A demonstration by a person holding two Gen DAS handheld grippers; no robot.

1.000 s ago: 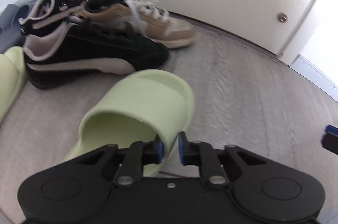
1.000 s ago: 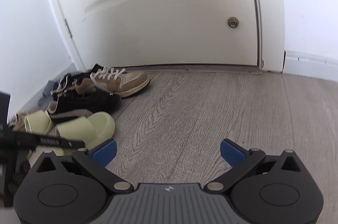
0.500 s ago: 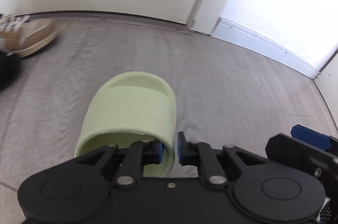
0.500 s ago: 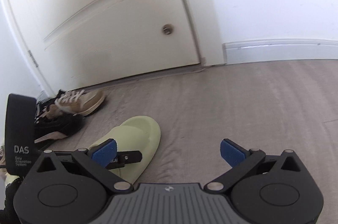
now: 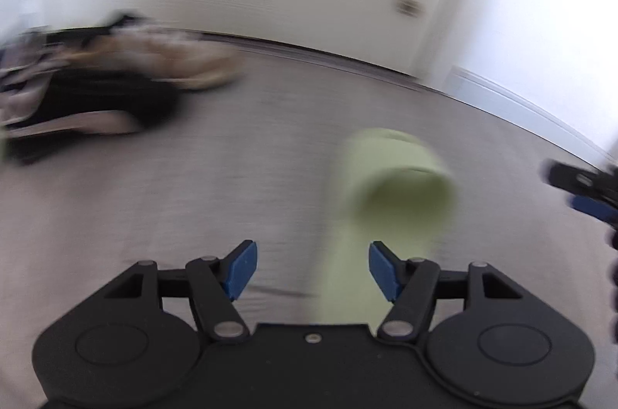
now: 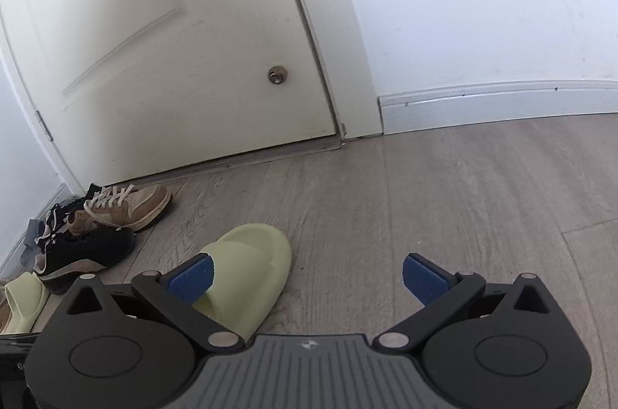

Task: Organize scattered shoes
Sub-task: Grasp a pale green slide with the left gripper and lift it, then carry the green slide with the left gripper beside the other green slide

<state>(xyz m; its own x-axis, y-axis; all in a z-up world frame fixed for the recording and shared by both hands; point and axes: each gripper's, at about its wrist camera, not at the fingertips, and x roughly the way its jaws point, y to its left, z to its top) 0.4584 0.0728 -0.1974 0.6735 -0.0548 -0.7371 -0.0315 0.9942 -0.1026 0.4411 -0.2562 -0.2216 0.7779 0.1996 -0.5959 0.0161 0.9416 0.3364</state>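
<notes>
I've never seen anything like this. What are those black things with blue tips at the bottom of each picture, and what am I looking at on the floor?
Those are two hand-held grippers; a person carries one in each hand, with a camera on each looking along its fingers. One picture comes from the left gripper, blurred by motion; the other from the right gripper. Both are open and hold nothing. On the wooden floor lies a pale green slide sandal. By the white door sit a tan sneaker, a black sneaker and another green slide.
</notes>
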